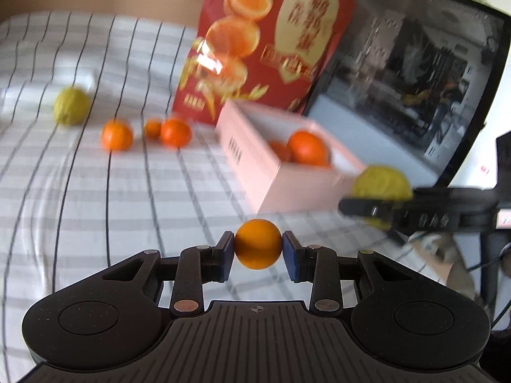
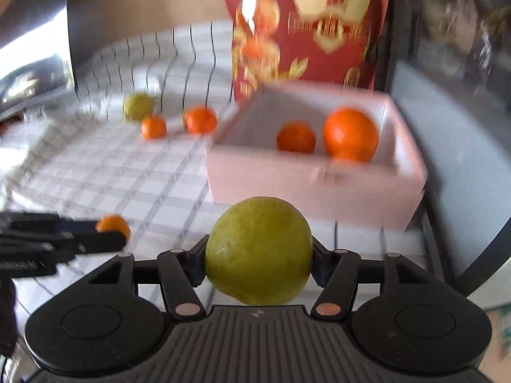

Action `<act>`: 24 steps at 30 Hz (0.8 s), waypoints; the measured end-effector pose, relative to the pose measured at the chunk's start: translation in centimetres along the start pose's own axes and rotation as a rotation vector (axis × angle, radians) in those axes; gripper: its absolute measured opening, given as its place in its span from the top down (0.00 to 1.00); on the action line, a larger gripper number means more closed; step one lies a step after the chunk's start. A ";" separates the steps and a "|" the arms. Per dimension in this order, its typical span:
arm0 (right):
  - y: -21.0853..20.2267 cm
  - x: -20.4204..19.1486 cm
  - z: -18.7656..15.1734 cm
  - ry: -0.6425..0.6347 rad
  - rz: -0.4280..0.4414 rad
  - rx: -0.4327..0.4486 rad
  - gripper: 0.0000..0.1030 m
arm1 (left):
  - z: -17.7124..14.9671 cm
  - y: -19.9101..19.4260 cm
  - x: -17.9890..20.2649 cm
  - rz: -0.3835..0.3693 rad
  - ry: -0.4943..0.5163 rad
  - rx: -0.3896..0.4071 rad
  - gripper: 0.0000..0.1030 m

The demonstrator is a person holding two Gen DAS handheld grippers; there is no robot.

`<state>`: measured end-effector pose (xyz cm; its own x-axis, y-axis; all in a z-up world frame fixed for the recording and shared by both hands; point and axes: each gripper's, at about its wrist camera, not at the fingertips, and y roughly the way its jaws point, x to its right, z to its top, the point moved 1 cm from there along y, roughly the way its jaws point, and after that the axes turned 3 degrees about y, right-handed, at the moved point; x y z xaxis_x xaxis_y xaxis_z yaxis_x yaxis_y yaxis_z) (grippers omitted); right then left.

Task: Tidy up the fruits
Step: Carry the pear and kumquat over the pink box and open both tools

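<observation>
Closest to you, the left gripper [image 1: 258, 252] has its blue pads clamped on either side of a small orange [image 1: 258, 244], held clear above the checked cloth [image 1: 95, 191]. Your right gripper [image 2: 258, 260] is closed around a yellow-green citrus [image 2: 258, 250] that fills the gap between its fingers; from the left wrist view that same fruit sits blurred beside the near corner of the pink box [image 1: 287, 188]. Inside the box you can see a large orange [image 2: 350, 134] and a smaller orange [image 2: 296, 136] side by side. Further out on the cloth, well apart from the box, lie a second yellow-green fruit [image 1: 71, 105] and three loose oranges [image 1: 175, 132] in a rough line. Behind the box stands a red printed carton [image 1: 271, 41], leaning against a dark glass-sided case [image 1: 415, 79]. Both views are smeared with motion blur.
</observation>
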<state>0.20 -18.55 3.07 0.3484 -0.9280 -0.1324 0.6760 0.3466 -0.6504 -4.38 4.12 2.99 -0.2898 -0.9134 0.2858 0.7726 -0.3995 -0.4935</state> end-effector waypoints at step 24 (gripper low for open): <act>1.9 3.6 12.0 0.088 -0.160 0.110 0.41 | 8.2 13.6 4.9 -0.010 0.140 -0.001 0.64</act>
<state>10.57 -19.53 10.34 0.1762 -0.9791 -0.1020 0.7863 0.2023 -0.5837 9.34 -5.15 4.44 -0.3735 -0.9112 0.1737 0.7686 -0.4088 -0.4920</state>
